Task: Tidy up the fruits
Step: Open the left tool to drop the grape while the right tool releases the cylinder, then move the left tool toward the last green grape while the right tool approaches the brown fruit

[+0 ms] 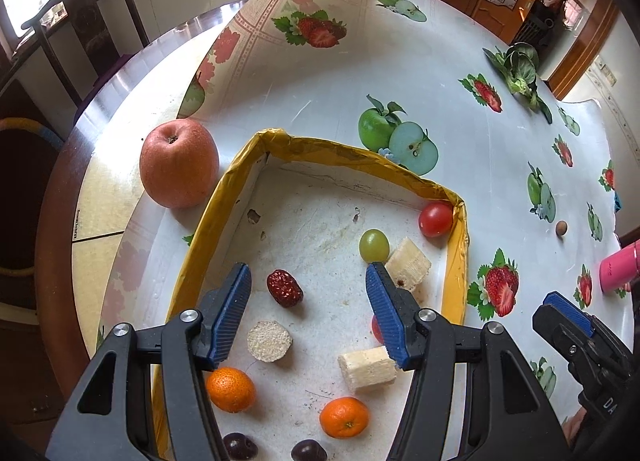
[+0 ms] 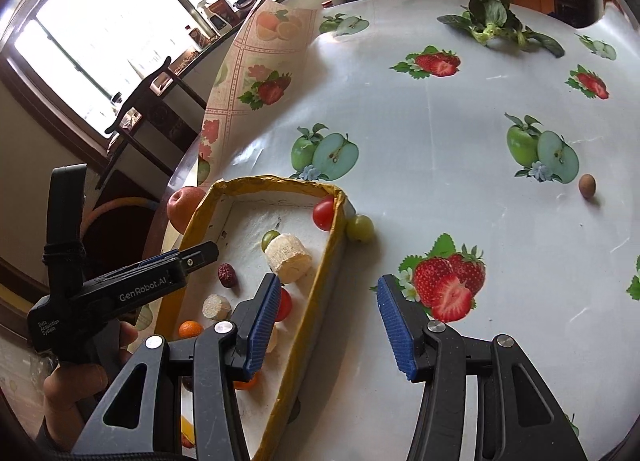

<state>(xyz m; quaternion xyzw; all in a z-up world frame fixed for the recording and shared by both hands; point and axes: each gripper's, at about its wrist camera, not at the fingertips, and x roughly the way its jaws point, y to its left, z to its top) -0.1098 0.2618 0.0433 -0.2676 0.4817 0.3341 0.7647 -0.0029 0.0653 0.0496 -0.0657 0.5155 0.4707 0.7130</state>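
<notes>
Both tongs hanging wide open, gripping nothing: left tongs [image 1: 308, 293] over the box [image 1: 456, 261] of fruits, right tongs [image 2: 328, 313] over the counter [image 2: 420, 109]. Green grape [image 2: 360, 228] sitting outside, touching the box wall. Apple [image 1: 179, 163] waiting beside.

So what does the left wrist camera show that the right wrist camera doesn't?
Only the left wrist view shows the two dark fruits at the tray's near end and a pink object at the right edge. Only the right wrist view shows a green grape outside the tray, against its wall, and the hand holding the left gripper. Both show the yellow-rimmed tray, the apple beside it, the cherry tomato, the red date, the leafy greens and the small brown fruit.
</notes>
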